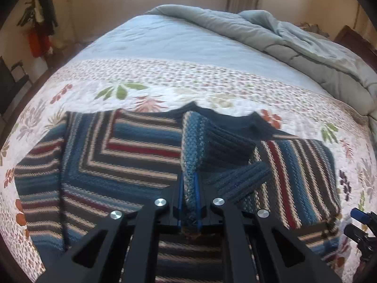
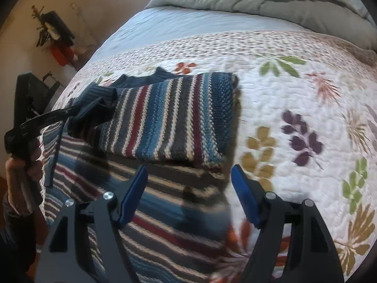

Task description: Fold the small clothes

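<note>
- Background: a bed covered by a white quilt with printed flowers and leaves (image 2: pixel 294 89), a rumpled grey duvet (image 1: pixel 294 40) at its far end, cream walls behind.
- Task item: a knitted sweater striped in blue, grey, red and cream (image 1: pixel 122 146), spread on the quilt; its right side is folded over the body into a flat rectangular panel (image 2: pixel 169 118).
- Left hand-held gripper (image 1: pixel 189 186): jaws closed tight on the sweater's sleeve, whose dark blue ribbed cuff (image 2: pixel 99 96) is lifted above the body.
- Right hand-held gripper (image 2: pixel 188 188): jaws wide, nothing between them, hovering over the sweater's near edge.
</note>
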Motion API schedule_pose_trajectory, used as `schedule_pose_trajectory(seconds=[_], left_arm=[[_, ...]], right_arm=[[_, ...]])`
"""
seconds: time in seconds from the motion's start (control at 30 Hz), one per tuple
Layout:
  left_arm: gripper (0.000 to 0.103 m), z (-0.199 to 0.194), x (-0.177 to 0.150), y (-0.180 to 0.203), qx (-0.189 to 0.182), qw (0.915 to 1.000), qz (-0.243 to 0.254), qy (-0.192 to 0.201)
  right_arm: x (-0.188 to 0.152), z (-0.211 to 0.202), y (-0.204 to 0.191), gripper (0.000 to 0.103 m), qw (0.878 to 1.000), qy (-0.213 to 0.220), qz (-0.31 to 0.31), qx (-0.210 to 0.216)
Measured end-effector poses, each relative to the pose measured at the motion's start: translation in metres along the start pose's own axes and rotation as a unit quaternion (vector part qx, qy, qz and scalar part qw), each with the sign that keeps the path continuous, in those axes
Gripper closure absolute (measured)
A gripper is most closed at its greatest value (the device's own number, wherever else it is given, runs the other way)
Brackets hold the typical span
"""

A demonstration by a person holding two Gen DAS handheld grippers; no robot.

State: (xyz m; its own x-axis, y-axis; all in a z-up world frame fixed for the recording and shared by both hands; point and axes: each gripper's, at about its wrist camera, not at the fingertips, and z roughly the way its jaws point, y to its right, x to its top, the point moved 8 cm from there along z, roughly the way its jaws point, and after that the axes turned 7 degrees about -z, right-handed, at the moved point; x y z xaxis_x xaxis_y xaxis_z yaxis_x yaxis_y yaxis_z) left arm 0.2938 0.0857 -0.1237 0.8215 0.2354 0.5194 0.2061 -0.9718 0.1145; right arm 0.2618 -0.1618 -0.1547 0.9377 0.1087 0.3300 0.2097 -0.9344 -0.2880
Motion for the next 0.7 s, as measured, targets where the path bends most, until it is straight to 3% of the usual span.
schedule_pose_trajectory(seconds=[0.1, 0.17, 0.2, 0.27, 0.47, 0.7], left_arm=[[0.091, 0.018, -0.005, -0.014, 0.005, 0.9997, 0.004, -0.022], [0.086, 0.026, -0.009, -0.024, 0.029, 0.9993, 0.006, -0.023], [0.071, 0.025, -0.01, -0.028, 0.039, 0.999, 0.01, -0.018], [0.048, 0.015, -0.009, -0.038, 0.038, 0.9992, 0.008, -0.004], [0.046, -0.016, -0.008, -0.046, 0.04, 0.9986, 0.029, 0.019], [0.046, -0.004, -0.023, 0.018, 0.017, 0.9929, 0.117, 0.011]], right_arm=[[0.006, 0.015, -0.015, 0.03, 1.0, -0.012, -0.004, 0.011], [0.008, 0.025, -0.02, 0.03, 1.0, -0.024, -0.001, 0.012], [0.009, 0.032, -0.022, 0.029, 0.999, -0.031, -0.002, 0.008], [0.01, 0.038, -0.025, 0.029, 0.999, -0.037, -0.009, -0.004], [0.016, 0.037, -0.04, 0.03, 0.999, -0.027, -0.019, -0.002], [0.016, 0.04, -0.053, 0.03, 0.999, -0.035, -0.026, 0.001]])
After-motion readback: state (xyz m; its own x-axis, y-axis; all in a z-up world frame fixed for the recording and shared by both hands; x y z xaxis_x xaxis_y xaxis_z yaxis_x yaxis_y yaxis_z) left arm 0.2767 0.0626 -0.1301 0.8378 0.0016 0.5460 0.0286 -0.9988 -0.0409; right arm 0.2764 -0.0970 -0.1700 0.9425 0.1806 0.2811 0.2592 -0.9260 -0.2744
